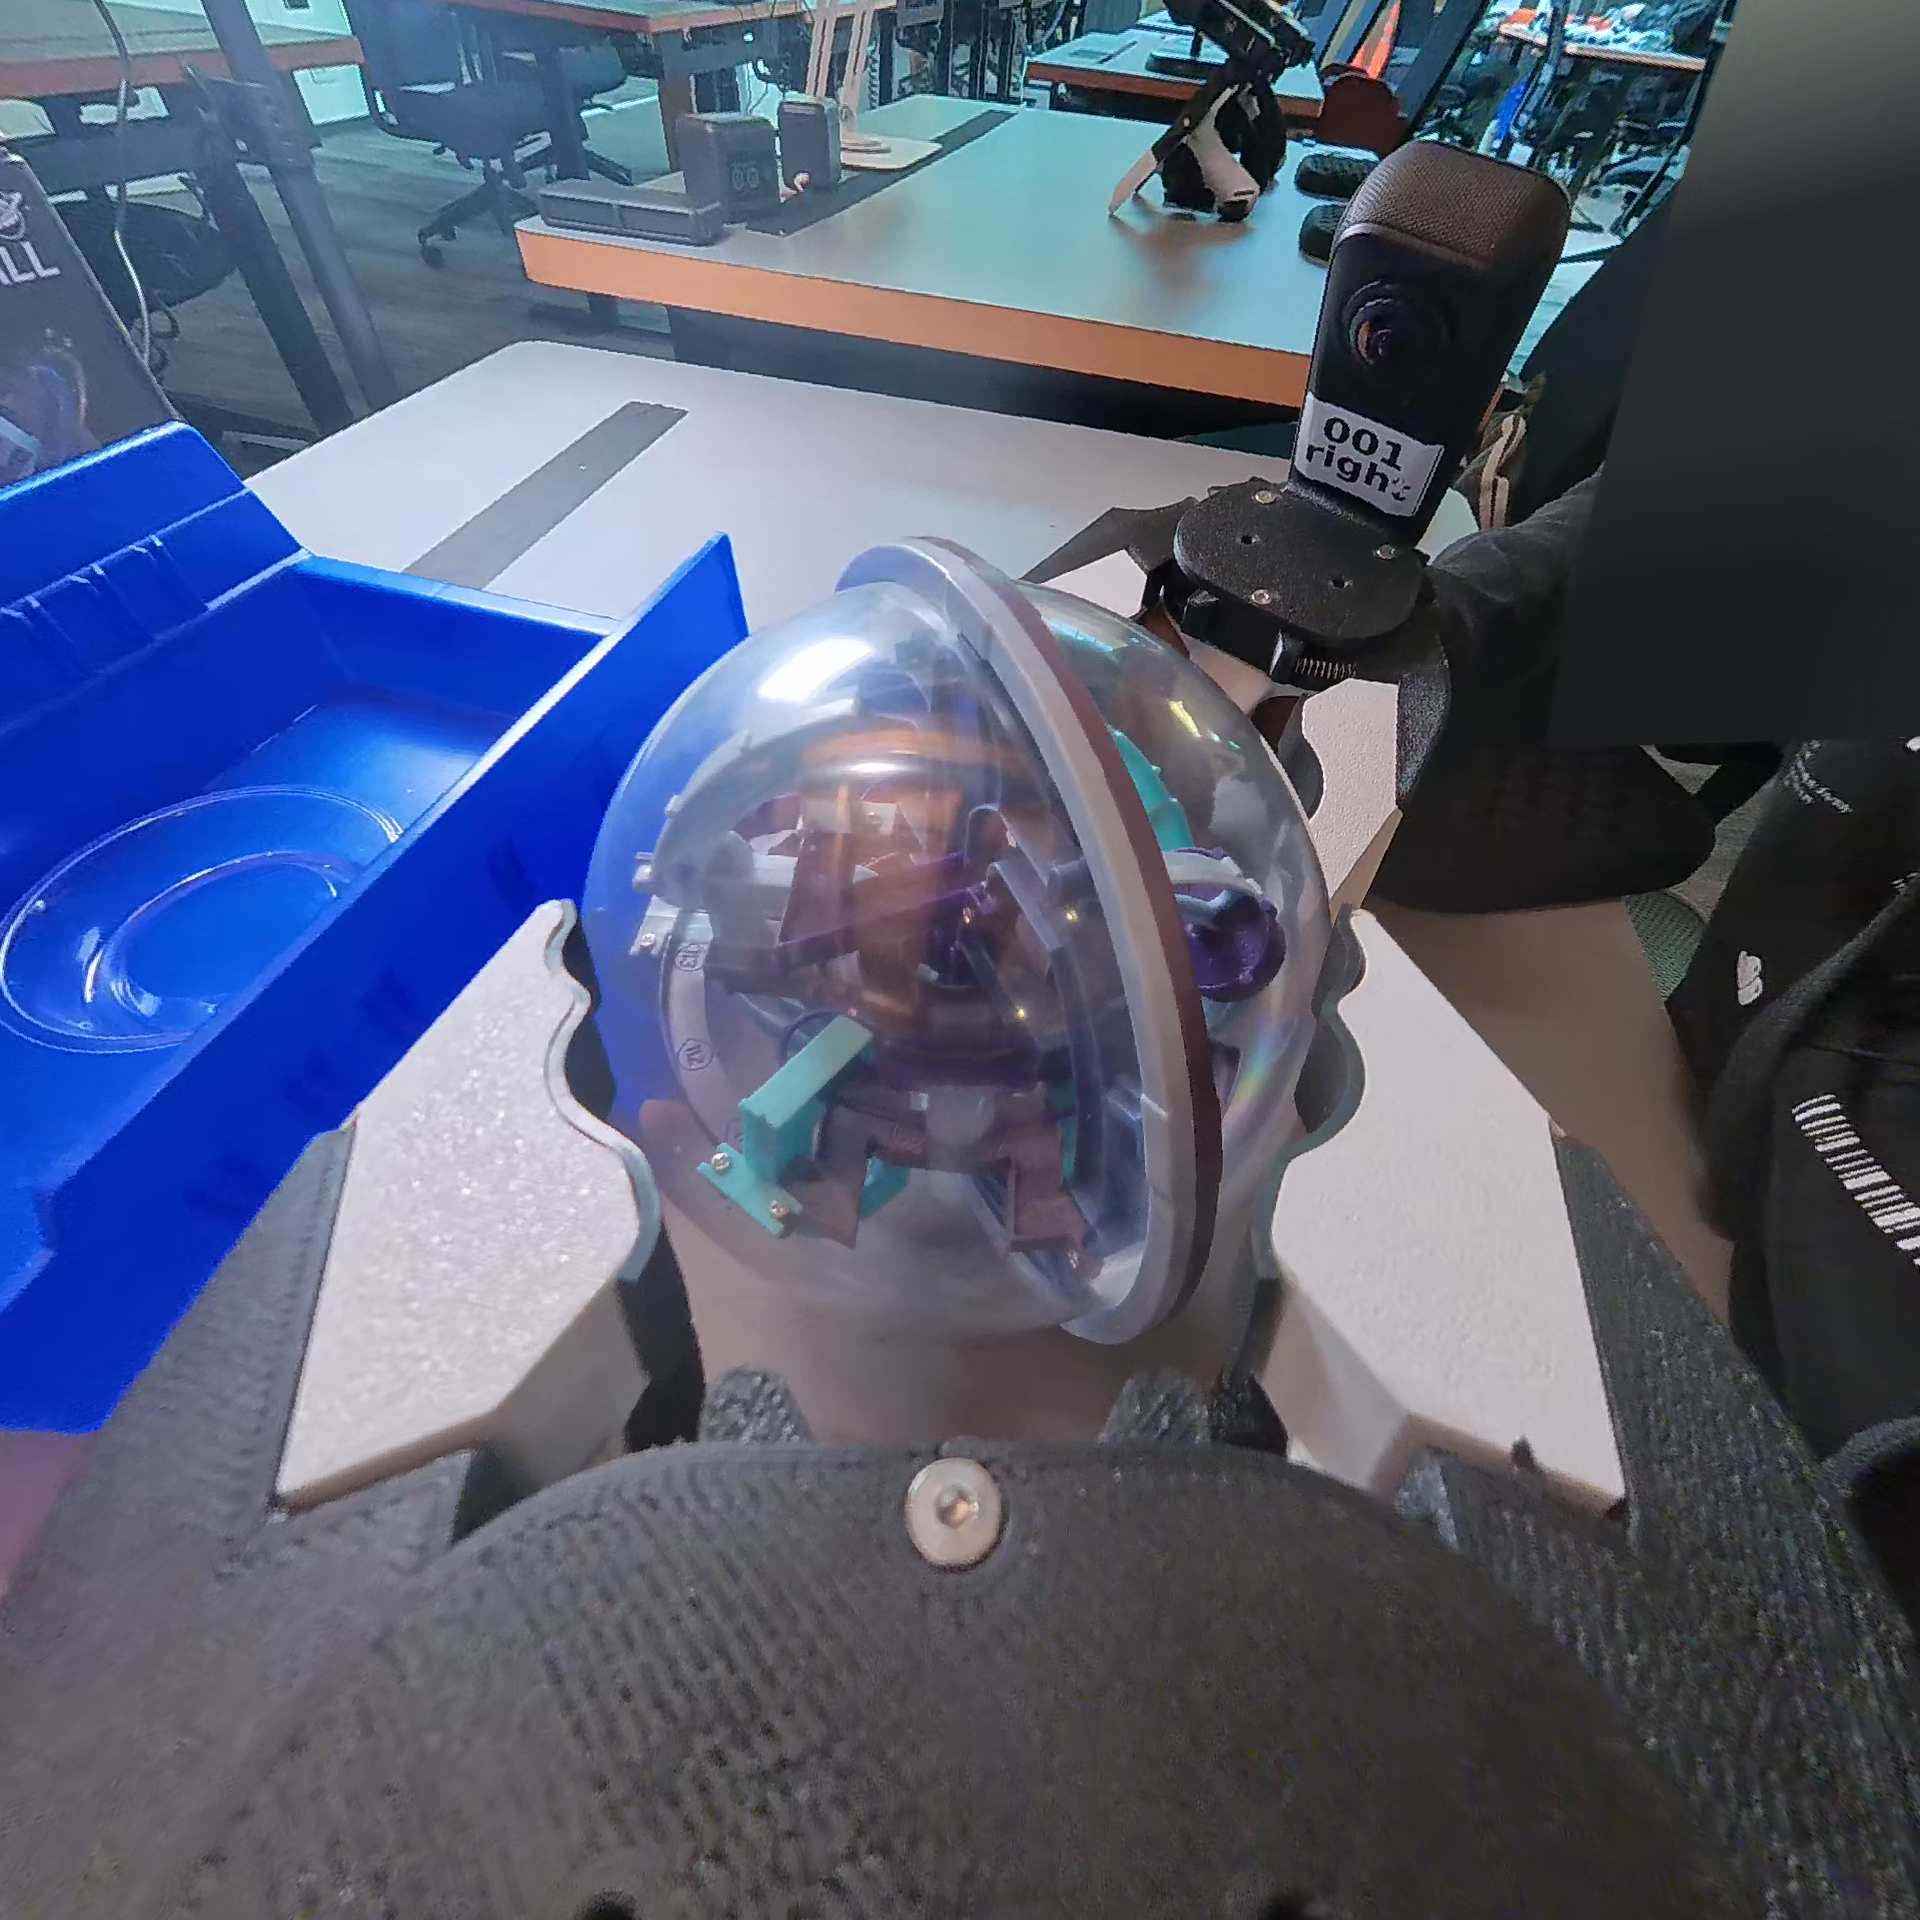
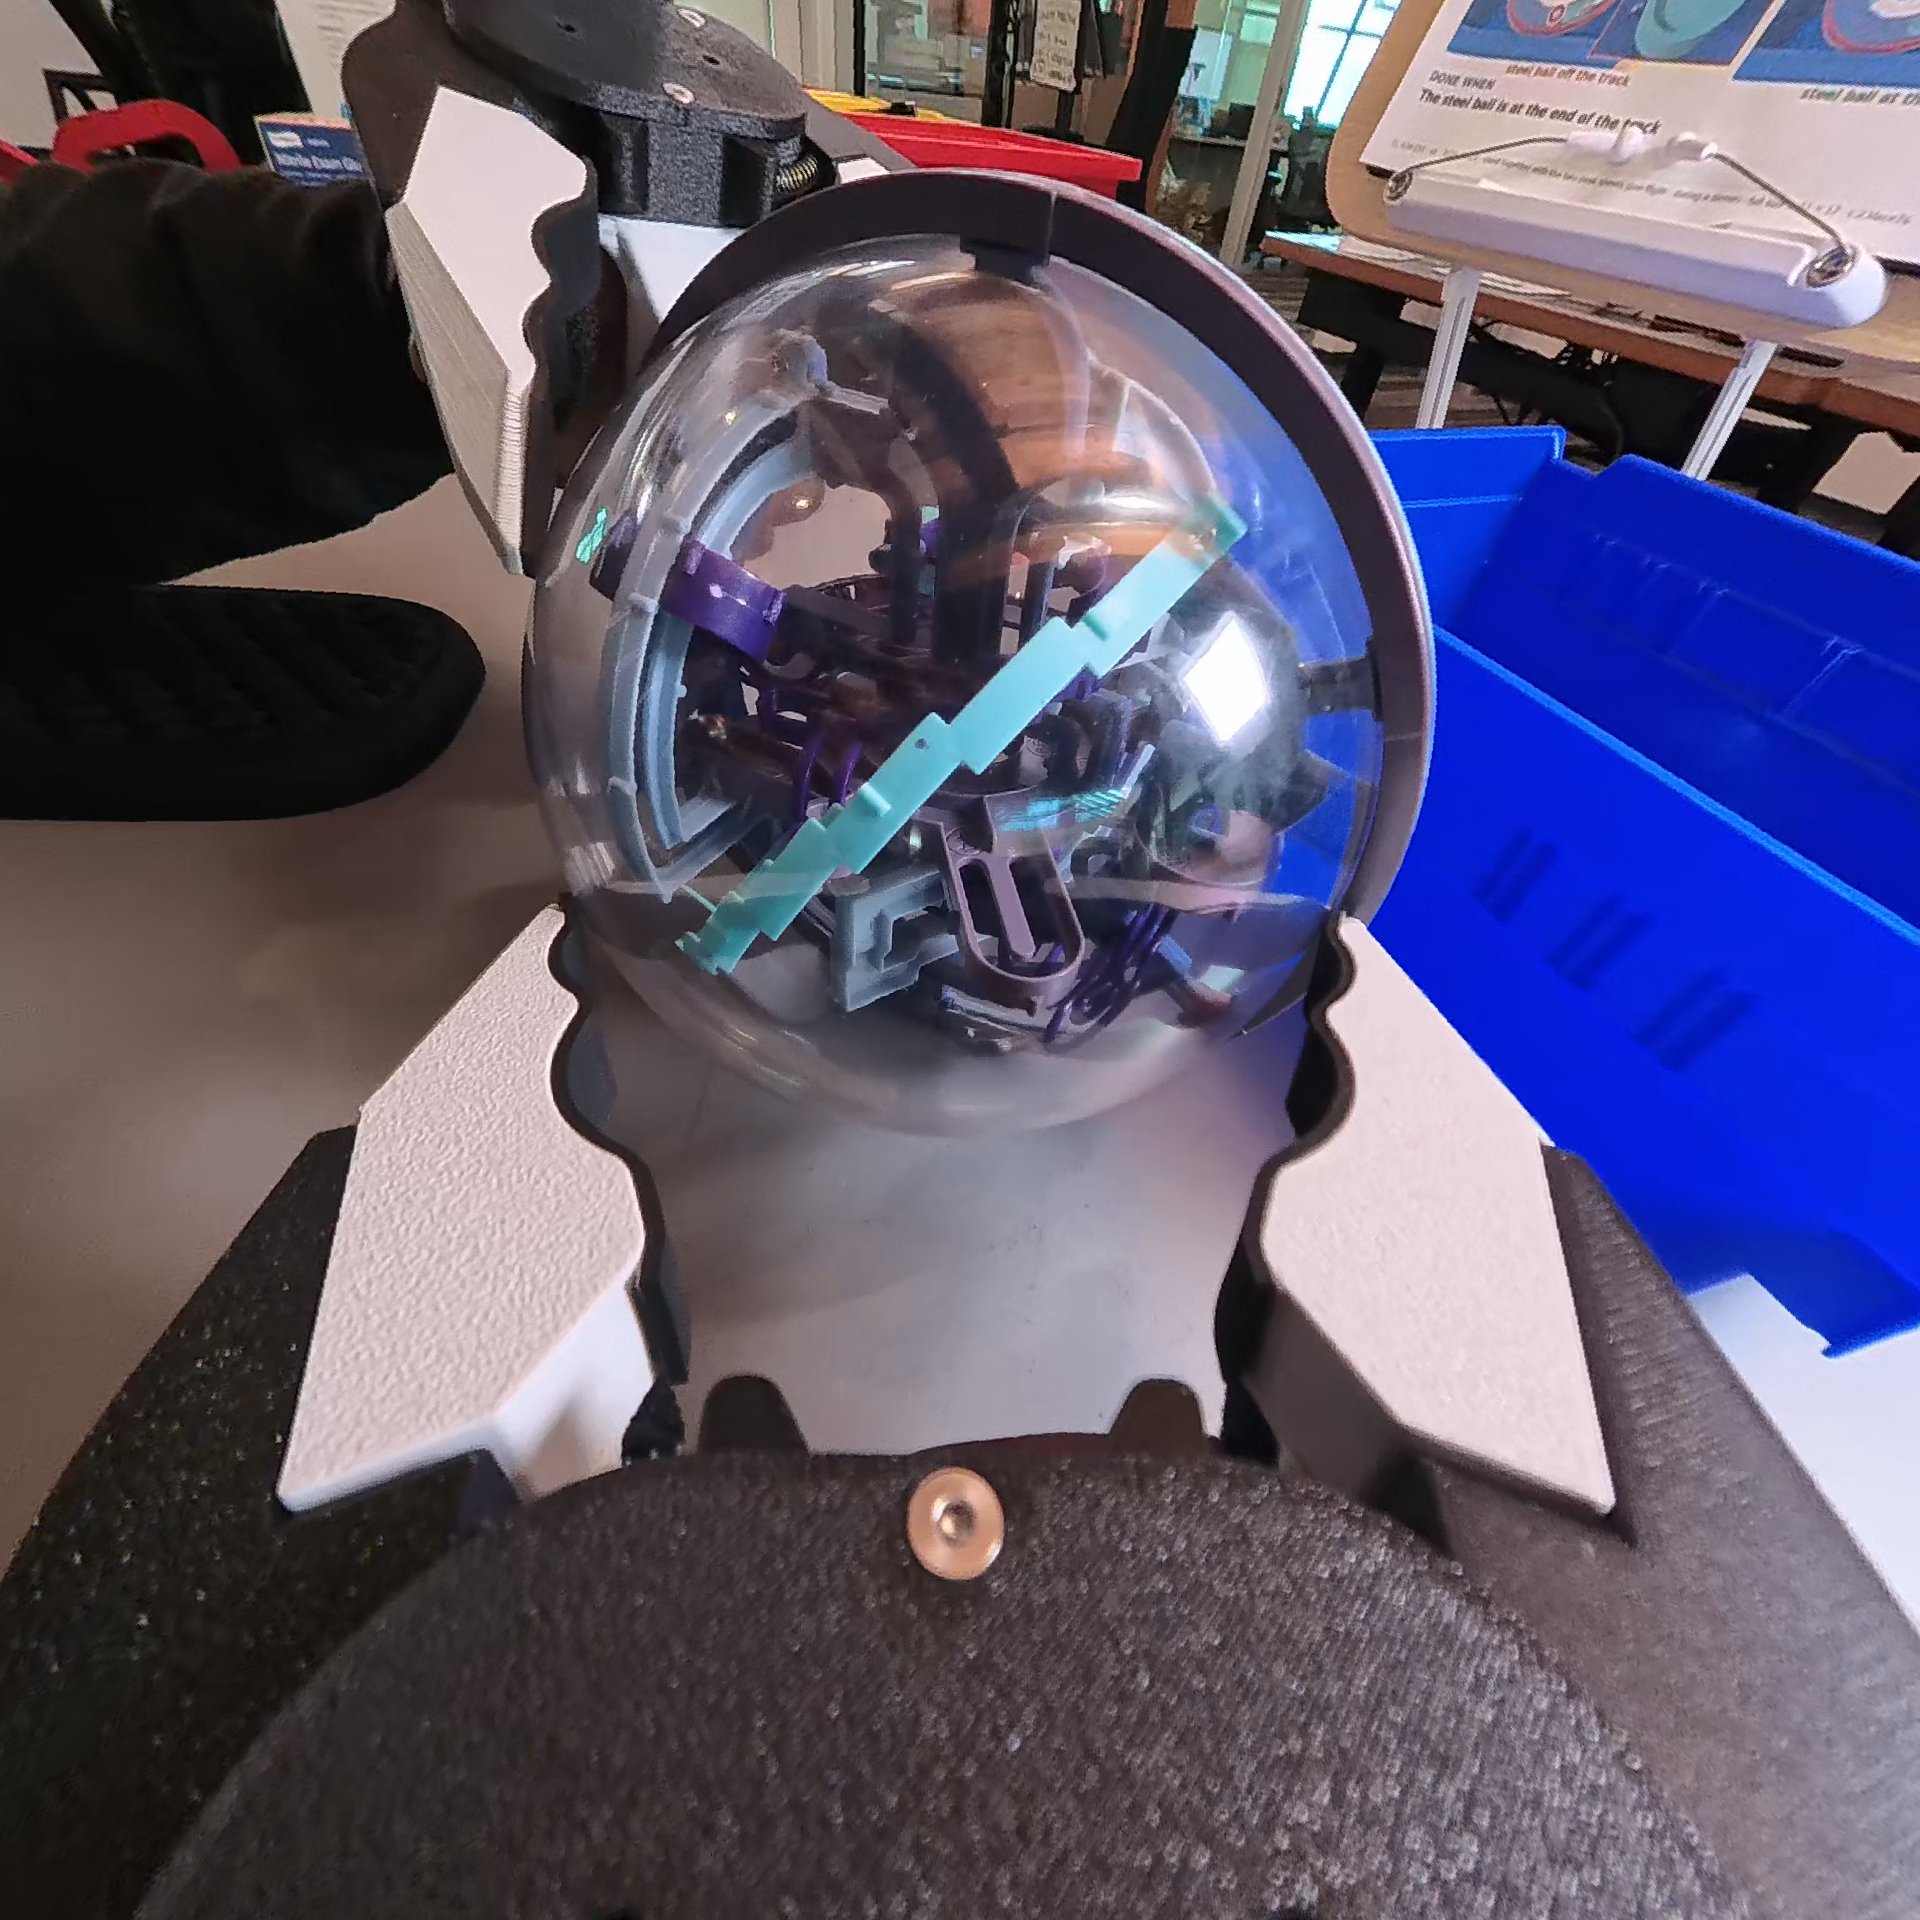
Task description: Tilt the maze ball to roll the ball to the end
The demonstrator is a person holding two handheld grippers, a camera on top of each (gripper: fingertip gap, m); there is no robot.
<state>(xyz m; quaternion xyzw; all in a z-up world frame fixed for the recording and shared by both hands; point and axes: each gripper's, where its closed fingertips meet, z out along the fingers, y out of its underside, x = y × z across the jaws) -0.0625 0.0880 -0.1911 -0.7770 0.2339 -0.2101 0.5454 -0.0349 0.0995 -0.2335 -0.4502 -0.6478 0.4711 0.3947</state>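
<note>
Two black printed grippers, white fingers.
Left gripper (image 1: 961, 997), right gripper (image 2: 951, 987): grainy bodies, silver centre screw (image 2: 954, 1523), wavy-edged fingers (image 2: 457, 1174); black sleeve (image 2: 187, 384).

An open-plan office or lab: beyond the fingers (image 1: 1444, 1049) stand rows of desks (image 1: 935, 249) and rolling office chairs (image 1: 499, 114).

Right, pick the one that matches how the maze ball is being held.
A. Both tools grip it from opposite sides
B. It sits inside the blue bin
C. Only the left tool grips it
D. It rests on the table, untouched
A: the maze ball sits between the fingers of the left tool, and in the right wrist view the right tool clasps it too, facing the left tool from the far side, with the blue bin beside it.
</note>
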